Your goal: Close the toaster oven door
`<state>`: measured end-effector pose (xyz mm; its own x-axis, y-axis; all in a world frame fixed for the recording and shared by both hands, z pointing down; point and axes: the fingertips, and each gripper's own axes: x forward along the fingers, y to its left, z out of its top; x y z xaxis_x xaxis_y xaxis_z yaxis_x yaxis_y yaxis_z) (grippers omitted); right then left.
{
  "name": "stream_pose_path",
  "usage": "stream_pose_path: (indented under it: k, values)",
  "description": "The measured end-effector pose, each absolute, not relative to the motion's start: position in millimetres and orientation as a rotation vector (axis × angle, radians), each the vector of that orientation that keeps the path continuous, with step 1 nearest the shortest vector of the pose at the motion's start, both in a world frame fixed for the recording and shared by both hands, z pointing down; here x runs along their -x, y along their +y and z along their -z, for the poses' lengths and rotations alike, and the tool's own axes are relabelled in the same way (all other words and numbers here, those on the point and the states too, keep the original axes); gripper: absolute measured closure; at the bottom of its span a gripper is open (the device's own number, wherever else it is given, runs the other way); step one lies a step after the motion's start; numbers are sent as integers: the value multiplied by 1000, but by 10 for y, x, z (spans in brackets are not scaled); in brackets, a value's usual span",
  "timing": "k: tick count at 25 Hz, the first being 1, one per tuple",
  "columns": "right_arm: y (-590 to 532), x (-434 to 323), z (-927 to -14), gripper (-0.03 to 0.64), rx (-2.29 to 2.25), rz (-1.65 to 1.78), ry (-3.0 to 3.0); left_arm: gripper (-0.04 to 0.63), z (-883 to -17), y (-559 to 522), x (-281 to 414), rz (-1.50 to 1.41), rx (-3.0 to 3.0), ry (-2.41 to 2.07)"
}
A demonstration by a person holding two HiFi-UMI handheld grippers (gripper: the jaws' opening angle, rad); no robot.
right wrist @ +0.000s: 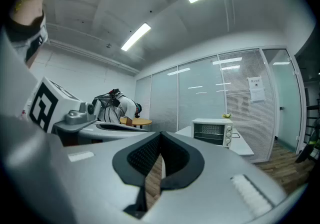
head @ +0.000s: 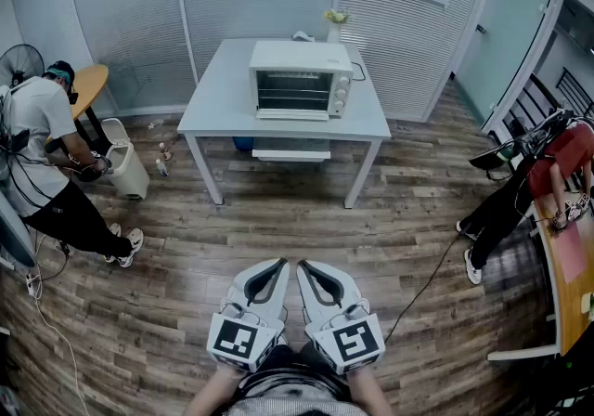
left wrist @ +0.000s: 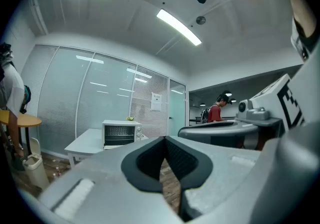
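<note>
Task thing: toaster oven [head: 299,78], white, at the far middle of the room on a pale table [head: 218,103], facing this way.
Door: a pale slab [head: 292,114] juts out level from the oven's lower front edge and the rack inside shows, so it looks dropped open; too small to be sure.
Controls: knobs [head: 341,94] down the oven's right side.
Left tool [head: 280,265]: near, low in the head view, pointing level at the oven; jaws closed together, nothing between them.
Right tool [head: 305,266]: just beside the left one, same aim; jaws together too, empty.
Gap: a wide stretch of wood floor [head: 278,219] lies between both tools and the table; the approach is not yet made.
Handling, my guess: door is stiff metal with a glass pane, light, hinged along the bottom. The glass would not like a slam.
Where to take it: the free near edge, by lifting from beneath or by its handle, which I cannot make out.
Risk: the oven is likely light and may slide back on the smooth table when pushed.
Others: one person [head: 46,140] far left beside a bin [head: 128,168], another [head: 520,187] at right, both well apart from the table.
</note>
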<state>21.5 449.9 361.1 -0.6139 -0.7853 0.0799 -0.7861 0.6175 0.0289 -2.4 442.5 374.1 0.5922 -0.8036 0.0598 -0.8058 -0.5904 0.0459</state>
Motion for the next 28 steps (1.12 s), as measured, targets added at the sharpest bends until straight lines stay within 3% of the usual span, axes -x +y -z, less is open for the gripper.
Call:
stream_pose_path:
  k: [6,11,28]
  values:
    - [4482,-193,-3610,591,-1370,-11,-2750,591,-3757,4400,85,-22,-2730,-1401]
    - [4466,-206,-3671,532,-1391,-6,-2728,512,-3797,4393,190,-43,-2715,-1434]
    - [3895,-67,-3744,535,-1328,-61,-2764,502,-3890,3914,340,-66,-2672,-1478]
